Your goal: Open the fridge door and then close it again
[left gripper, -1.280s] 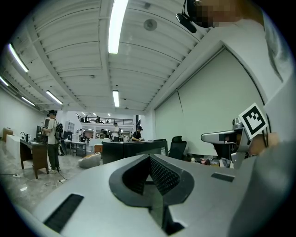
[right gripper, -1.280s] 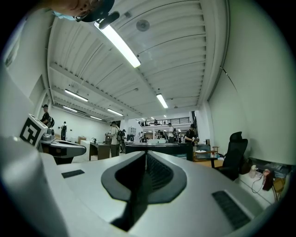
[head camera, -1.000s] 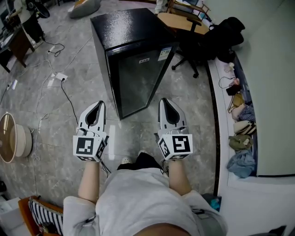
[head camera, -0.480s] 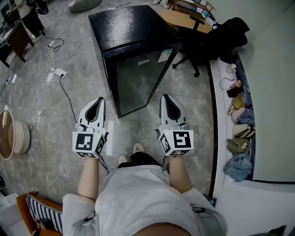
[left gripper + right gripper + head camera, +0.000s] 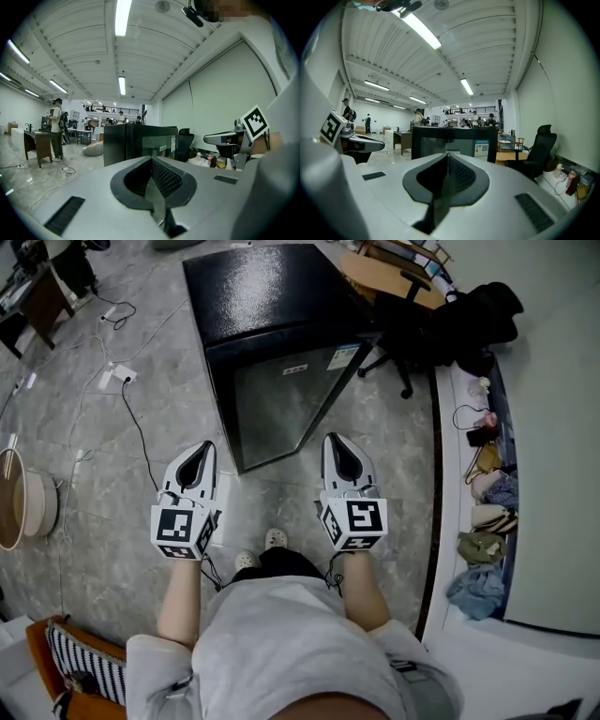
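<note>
In the head view, I am seeing the black fridge [image 5: 267,310] standing on the grey floor [image 5: 122,474] in front of the person, with its glass door [image 5: 281,399] closed and facing the two grippers. The left gripper [image 5: 200,450] and the right gripper [image 5: 336,441] are pointing side by side toward the door, both apart from it and touching nothing. A black office chair [image 5: 403,324] is standing behind the fridge on the right, and a black cable [image 5: 141,437] is lying on the floor to the left. In the left gripper view, the left gripper [image 5: 151,160] is keeping its fingers pressed together with nothing between them, and the fridge [image 5: 136,143] is showing just above them, some way ahead. In the right gripper view, the right gripper [image 5: 447,154] is also holding its fingers together and empty, and the fridge [image 5: 454,139] is standing straight ahead, its door shut.
</note>
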`<state>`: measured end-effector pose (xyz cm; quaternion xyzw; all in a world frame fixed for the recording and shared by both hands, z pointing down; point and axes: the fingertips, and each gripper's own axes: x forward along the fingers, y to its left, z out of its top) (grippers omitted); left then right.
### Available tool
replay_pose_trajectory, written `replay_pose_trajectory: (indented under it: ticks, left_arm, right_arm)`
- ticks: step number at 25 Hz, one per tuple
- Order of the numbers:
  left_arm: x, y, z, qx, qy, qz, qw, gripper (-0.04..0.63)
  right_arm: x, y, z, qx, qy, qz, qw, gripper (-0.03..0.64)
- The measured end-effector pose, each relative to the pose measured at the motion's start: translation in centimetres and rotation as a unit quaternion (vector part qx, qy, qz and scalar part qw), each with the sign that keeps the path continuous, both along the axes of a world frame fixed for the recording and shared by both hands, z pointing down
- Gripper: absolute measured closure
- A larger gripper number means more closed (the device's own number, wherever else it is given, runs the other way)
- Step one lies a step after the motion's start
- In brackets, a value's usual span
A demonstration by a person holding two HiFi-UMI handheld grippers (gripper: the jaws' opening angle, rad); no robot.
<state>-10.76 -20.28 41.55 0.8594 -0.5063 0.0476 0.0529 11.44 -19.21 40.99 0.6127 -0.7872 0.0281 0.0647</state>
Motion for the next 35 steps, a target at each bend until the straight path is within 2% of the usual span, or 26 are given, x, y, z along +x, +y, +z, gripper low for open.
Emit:
replay_pose_trajectory:
  ticks: [17,22,29,32,35]
  left_arm:
    - [-0.1,-1.0,8.9,-0.094,-0.013,-0.022,0.9952,0.580]
    - [-0.2,-2.1,10.3,-0.088,-0.027,-0.016,0.9956,0.580]
    - [0.3,-5.1,12.1,-0.099,-0.038,0.019,0.9942,0.577]
    - [0.3,-6.9,13.1,-0.112,-0.048,0.030,0.9922,0.506]
    - [0.4,-8.5,13.6,-0.122,-0.060,0.039,0.9899,0.485]
  right_arm:
    - [0.3,-1.9,8.2,-0.091,0.000,-0.017,0.996,0.592]
    - [0.5,-2.5,8.8,-0.096,-0.003,-0.019,0.995,0.592]
    - [0.3,-3.5,8.9,-0.096,-0.002,-0.027,0.995,0.592]
    - [0.3,-3.8,8.9,-0.096,-0.002,-0.030,0.995,0.592]
    - [0.5,-4.2,8.9,-0.096,-0.003,-0.030,0.995,0.592]
